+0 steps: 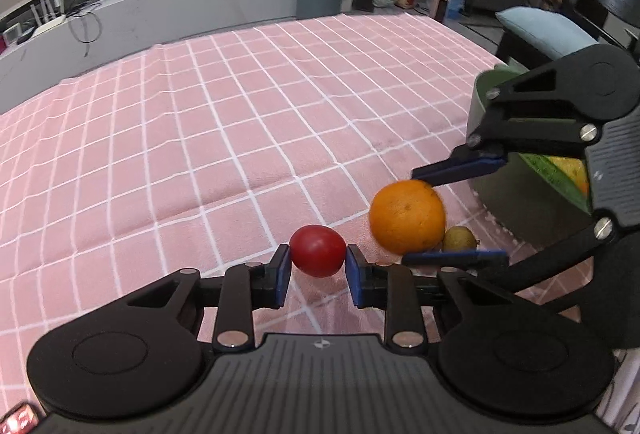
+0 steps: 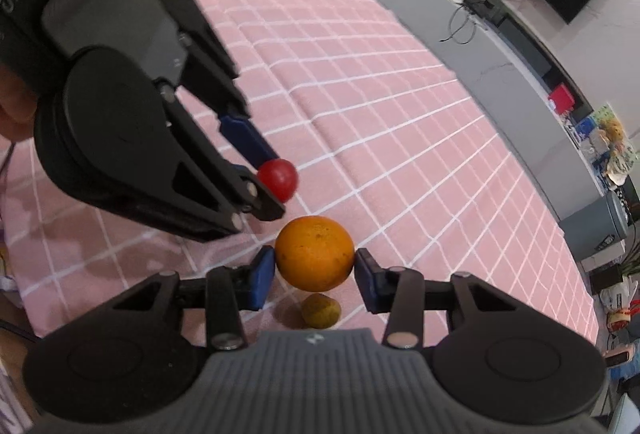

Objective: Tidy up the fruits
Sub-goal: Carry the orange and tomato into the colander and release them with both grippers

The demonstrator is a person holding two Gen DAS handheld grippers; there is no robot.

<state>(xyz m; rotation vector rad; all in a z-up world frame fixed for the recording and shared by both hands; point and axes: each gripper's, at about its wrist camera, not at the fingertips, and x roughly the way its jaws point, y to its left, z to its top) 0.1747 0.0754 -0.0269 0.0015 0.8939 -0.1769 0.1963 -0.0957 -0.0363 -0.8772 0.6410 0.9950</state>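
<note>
The left gripper (image 1: 318, 266) is clamping a small, glossy red round fruit (image 1: 317, 251) between its blue pads, the jaws standing narrow around it, while the right gripper (image 2: 315, 272) is holding a round, dimpled orange citrus fruit (image 2: 315, 253) with its jaws spread about as wide as the fruit. Both fruits are hanging just above the pink cloth with a white grid (image 1: 224, 122) covering the bench, close to each other but apart. A small yellow-green fruit (image 2: 321, 310) is lying on the cloth directly beneath the orange. A green bowl-like container (image 1: 486, 102) is sitting at the right of the left wrist view, mostly hidden by the right gripper, with something yellow showing inside; it is probably where the fruits belong. To do this step well, each gripper should be carrying its fruit level with steady pressure, firm on the smooth red one, which looks slippery, and gentle enough not to bruise it. The orange's rough skin is likely giving a surer hold. The two grippers are working close together, so approaching the container one at a time would avoid a collision.
</note>
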